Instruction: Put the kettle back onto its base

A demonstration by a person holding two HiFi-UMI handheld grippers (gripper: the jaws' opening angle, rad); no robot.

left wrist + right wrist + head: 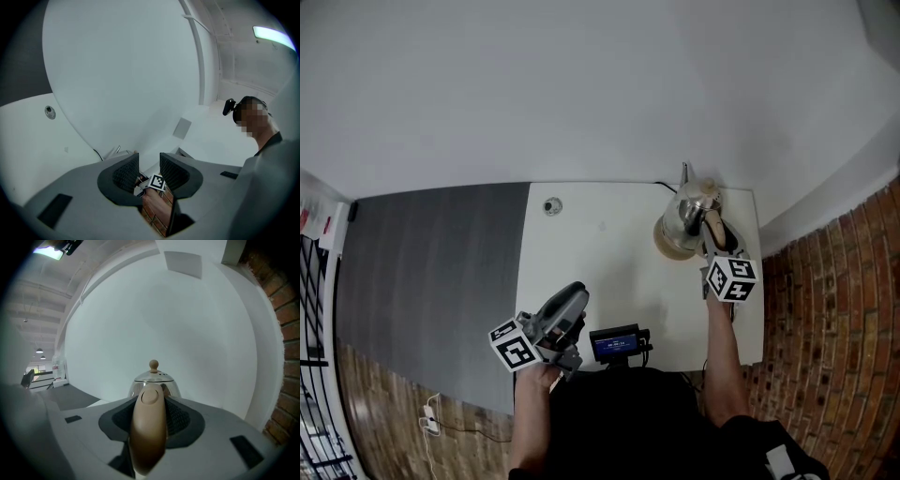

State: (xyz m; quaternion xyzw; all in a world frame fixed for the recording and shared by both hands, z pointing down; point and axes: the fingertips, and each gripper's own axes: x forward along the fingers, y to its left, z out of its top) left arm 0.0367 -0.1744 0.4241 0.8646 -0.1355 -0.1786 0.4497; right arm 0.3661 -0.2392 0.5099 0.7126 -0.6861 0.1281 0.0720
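1. Nearest, the left gripper [149, 164] by the table's [609, 253] near edge: jaws apart, nothing between them
2. The right gripper [153, 413] clamps the tan handle [149, 437] alone; with the weight out ahead of the grip, the kettle [689, 220] may swing or tip on lowering
3. Kettle at the table's far right corner, over a tan disc, likely the base [664, 242]; seated or not, cannot tell. An off-centre landing would leave it rocking close to the edge
4. Body upright, knob [153, 364] up; the handle-to-spout line runs away from the person, spout [683, 172] toward the wall [581, 84]
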